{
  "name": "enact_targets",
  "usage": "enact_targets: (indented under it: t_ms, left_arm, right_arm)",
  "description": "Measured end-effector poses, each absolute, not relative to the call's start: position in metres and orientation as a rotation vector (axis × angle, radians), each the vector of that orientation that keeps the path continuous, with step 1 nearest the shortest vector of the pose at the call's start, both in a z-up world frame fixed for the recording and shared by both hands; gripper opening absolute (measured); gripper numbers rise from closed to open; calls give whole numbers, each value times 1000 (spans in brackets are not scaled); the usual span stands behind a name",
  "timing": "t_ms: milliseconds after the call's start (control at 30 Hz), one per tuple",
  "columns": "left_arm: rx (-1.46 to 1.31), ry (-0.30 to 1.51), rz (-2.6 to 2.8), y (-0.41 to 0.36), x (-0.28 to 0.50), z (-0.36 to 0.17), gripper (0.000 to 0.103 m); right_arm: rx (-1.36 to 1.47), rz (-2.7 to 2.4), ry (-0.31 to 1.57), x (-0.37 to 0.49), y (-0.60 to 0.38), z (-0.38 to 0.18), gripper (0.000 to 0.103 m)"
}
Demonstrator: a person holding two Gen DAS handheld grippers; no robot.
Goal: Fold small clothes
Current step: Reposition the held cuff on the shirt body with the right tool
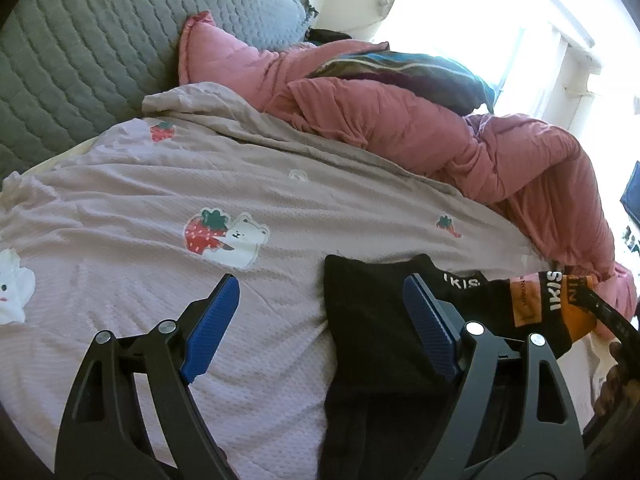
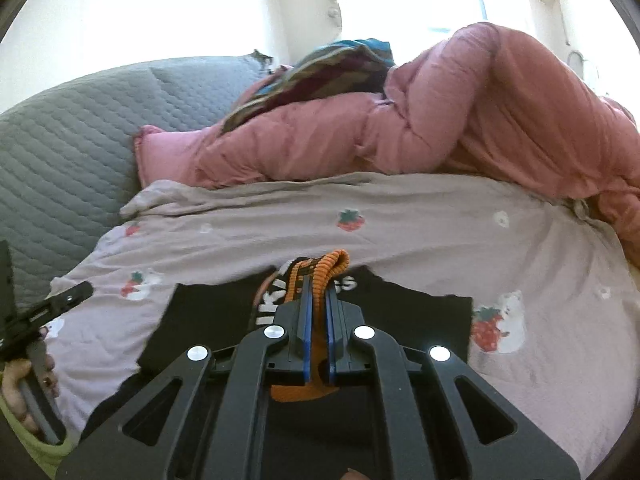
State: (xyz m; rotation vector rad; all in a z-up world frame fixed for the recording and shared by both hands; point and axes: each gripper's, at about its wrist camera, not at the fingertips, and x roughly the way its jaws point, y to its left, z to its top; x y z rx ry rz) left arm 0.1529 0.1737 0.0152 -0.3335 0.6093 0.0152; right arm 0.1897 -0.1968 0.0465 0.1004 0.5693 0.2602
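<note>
A small black garment (image 1: 372, 320) with an orange waistband (image 1: 560, 304) bearing white letters lies on the lilac sheet (image 1: 140, 208). My left gripper (image 1: 322, 280) hovers open over the garment's left edge, and nothing sits between its blue pads. In the right wrist view my right gripper (image 2: 317, 284) is shut on the ribbed orange waistband (image 2: 334, 264), bunched up and lifted above the black garment (image 2: 208, 320). A hand and one black finger (image 2: 60, 302) of the left gripper show at the left edge.
The lilac sheet (image 2: 540, 280) carries strawberry and bear prints. A bunched pink duvet (image 1: 460, 148) lies along the far side with a striped teal cushion (image 1: 420, 72) on it. A grey quilted pillow (image 1: 80, 60) is at the back left, and a bright window (image 1: 500, 8) stands behind.
</note>
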Motion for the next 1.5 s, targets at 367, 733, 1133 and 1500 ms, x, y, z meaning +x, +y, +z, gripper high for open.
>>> enact_targets:
  t_ms: [367, 733, 1133, 1500]
  left_arm:
    - [-183, 675, -65, 122, 177, -2, 77]
    - [-116, 796, -183, 78, 212, -38, 77]
    - [-62, 803, -168, 70, 205, -44, 77]
    - [41, 916, -234, 44, 208, -69, 69]
  right_arm:
    - [113, 199, 622, 200, -213, 21, 5]
    - [104, 165, 642, 204, -219, 18, 5]
    - [99, 70, 698, 206, -230, 2, 21]
    - [-58, 224, 773, 209, -165, -15, 21]
